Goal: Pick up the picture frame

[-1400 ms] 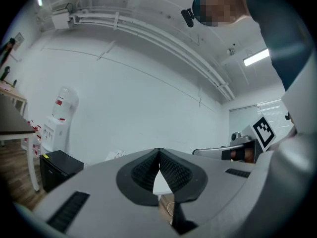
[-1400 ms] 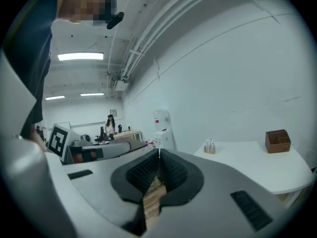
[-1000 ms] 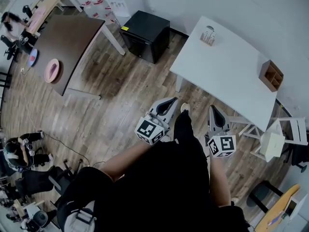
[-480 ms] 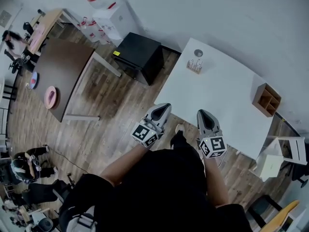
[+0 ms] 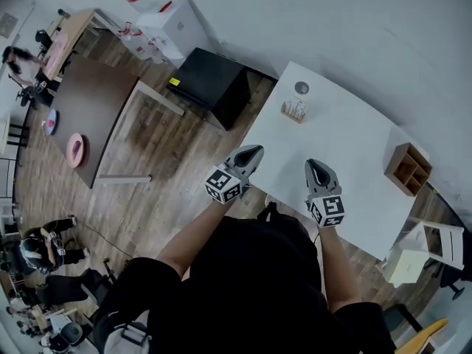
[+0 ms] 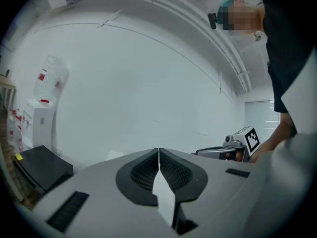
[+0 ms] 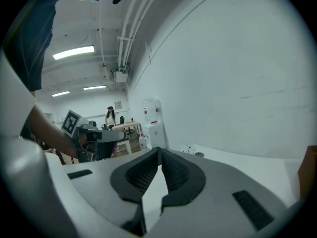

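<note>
A small upright object [image 5: 293,110], too small to tell apart but possibly the picture frame, stands on the white table [image 5: 346,153] near its far left end, beside a small round item [image 5: 301,88]. In the right gripper view both appear as tiny shapes [image 7: 190,149] on the tabletop. My left gripper [image 5: 255,151] hovers at the table's near left edge, jaws shut and empty. Over the table's near edge my right gripper [image 5: 313,165] is likewise shut with nothing held. Each gripper view shows closed pads: left [image 6: 159,150], right [image 7: 159,150].
A wooden box with compartments [image 5: 408,168] sits at the table's right end. A black cabinet [image 5: 210,83] stands left of the table, with a brown table [image 5: 88,109] and a water dispenser [image 5: 158,21] beyond. A white chair [image 5: 413,253] is at the lower right.
Both grippers have advanced with the person from above the wooden floor to the white table's near edge. The jaws stayed shut throughout.
</note>
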The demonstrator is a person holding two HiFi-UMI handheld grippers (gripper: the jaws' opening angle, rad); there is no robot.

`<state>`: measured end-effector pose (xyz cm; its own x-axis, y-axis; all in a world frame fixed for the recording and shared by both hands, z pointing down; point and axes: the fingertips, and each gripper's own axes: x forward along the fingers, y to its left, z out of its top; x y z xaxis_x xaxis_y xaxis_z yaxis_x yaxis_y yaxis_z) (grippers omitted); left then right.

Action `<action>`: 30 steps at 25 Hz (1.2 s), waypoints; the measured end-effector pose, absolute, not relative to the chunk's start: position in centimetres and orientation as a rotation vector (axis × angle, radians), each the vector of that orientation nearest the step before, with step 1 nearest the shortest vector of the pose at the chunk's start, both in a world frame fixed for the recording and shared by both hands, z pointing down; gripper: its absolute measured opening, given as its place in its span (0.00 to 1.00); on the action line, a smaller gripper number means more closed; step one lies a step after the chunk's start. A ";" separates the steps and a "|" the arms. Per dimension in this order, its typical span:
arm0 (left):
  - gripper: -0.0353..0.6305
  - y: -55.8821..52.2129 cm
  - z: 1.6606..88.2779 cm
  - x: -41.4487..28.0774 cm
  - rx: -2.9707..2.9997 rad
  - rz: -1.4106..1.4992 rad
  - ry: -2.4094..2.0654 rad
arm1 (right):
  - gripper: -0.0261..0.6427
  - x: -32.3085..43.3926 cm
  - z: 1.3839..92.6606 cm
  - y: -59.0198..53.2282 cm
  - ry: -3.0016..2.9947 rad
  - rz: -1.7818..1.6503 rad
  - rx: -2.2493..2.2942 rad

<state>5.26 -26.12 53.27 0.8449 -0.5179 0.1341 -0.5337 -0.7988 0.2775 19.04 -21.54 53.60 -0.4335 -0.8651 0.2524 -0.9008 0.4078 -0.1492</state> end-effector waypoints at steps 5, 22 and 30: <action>0.07 -30.5 55.5 5.4 2.696 0.148 -0.892 | 0.09 20.1 56.4 -25.4 -2.517 0.454 1.553; 0.25 -40.1 64.3 6.3 2.662 0.328 -0.854 | 0.34 20.6 67.0 -35.8 -2.441 0.613 1.414; 0.32 -42.7 68.4 8.2 2.665 0.445 -0.782 | 0.36 21.2 70.8 -38.6 -2.366 0.627 1.409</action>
<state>8.22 -42.71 68.39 0.8009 -0.4615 0.3815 -0.5637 -0.7961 0.2202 21.22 -38.59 70.84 -0.4648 -0.7455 0.4777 -0.8842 0.4187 -0.2070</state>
